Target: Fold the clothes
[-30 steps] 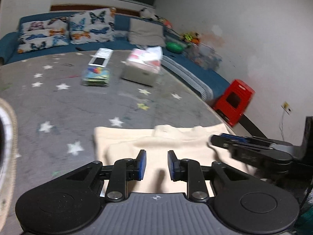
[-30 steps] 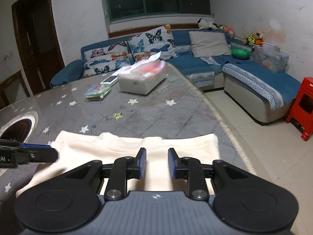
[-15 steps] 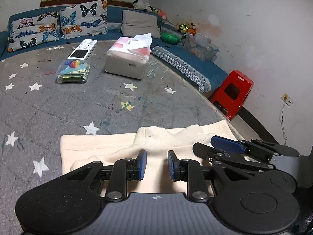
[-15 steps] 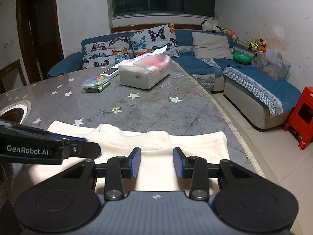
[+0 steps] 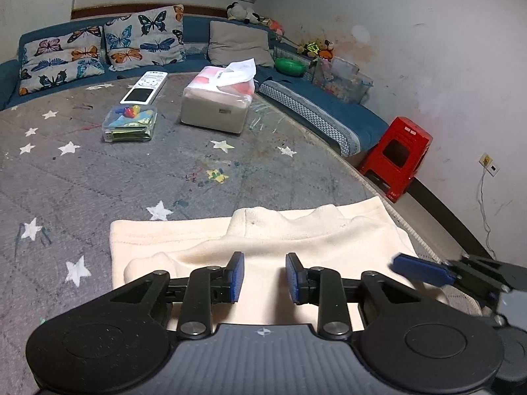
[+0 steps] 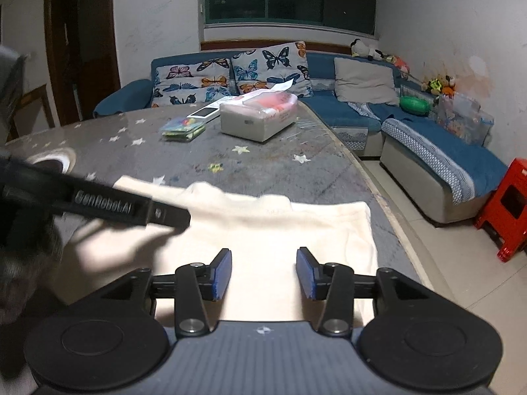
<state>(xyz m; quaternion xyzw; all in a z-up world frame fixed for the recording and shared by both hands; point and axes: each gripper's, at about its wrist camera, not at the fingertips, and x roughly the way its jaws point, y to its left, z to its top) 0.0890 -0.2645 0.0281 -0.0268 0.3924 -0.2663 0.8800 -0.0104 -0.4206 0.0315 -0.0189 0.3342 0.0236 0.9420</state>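
A cream garment (image 5: pixel 263 233) lies folded flat on the grey star-patterned table near its front right edge; it also shows in the right wrist view (image 6: pixel 263 227). My left gripper (image 5: pixel 263 276) is open and empty, just above the garment's near part. My right gripper (image 6: pixel 263 276) is open wider and empty, above the garment's right half. The right gripper's blue-tipped finger shows at the right of the left wrist view (image 5: pixel 421 268). The left gripper's black finger crosses the left of the right wrist view (image 6: pixel 131 209).
A tissue box (image 5: pixel 217 105), a clear plastic box (image 5: pixel 130 123) and a white remote (image 5: pixel 145 87) stand farther back on the table (image 5: pixel 98 177). The table's curved edge runs along the right. A blue sofa (image 6: pixel 362 115) and red stool (image 5: pixel 395 158) stand beyond.
Both grippers have opened wider, the right one more. The left wrist view has swung left, so the right gripper's finger sits farther right in it. The garment has not moved.
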